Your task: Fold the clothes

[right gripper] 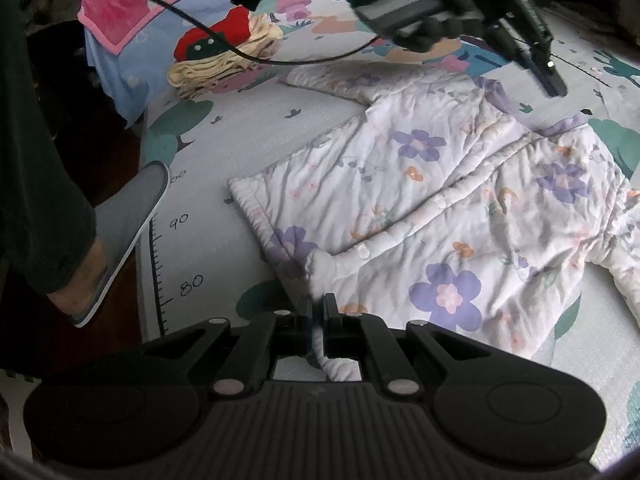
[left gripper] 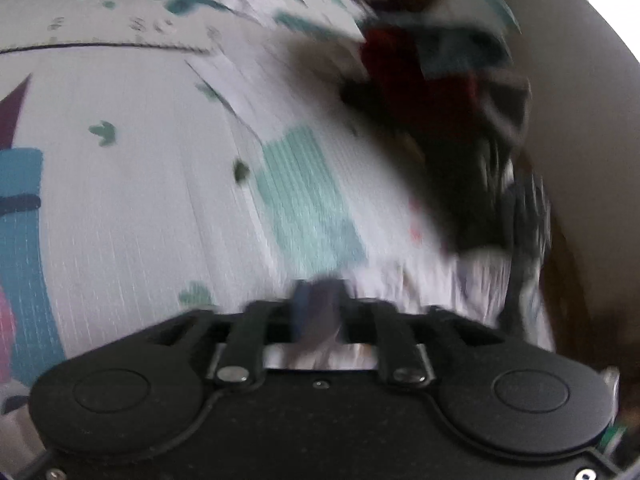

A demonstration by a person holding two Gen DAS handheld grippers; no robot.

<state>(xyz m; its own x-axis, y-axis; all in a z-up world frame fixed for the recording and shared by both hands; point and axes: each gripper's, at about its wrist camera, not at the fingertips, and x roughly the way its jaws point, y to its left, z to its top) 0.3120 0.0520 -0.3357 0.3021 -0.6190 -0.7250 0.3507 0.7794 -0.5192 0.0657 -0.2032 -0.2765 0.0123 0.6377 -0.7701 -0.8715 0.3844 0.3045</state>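
Observation:
A white quilted garment (right gripper: 440, 200) with purple flowers lies spread on the printed play mat (right gripper: 240, 128). My right gripper (right gripper: 318, 308) is shut on a fold of its near hem. A gloved hand holds my left gripper (right gripper: 554, 88) over the mat at the far right, just past the garment's purple collar (right gripper: 496, 92), and nothing hangs from it. The left wrist view is badly blurred. There my left gripper (left gripper: 320, 300) has its finger links spread apart, with white cloth (left gripper: 480, 288) close under and to the right of it.
A pile of dark and red clothes (left gripper: 440, 100) lies at the mat's right edge. A folded red and cream stack (right gripper: 224, 52) and a pink-and-blue blanket (right gripper: 120, 12) sit at the far left. A person's foot in a grey slipper (right gripper: 124, 224) stands on the mat's left edge. A black cable (right gripper: 280, 60) trails across.

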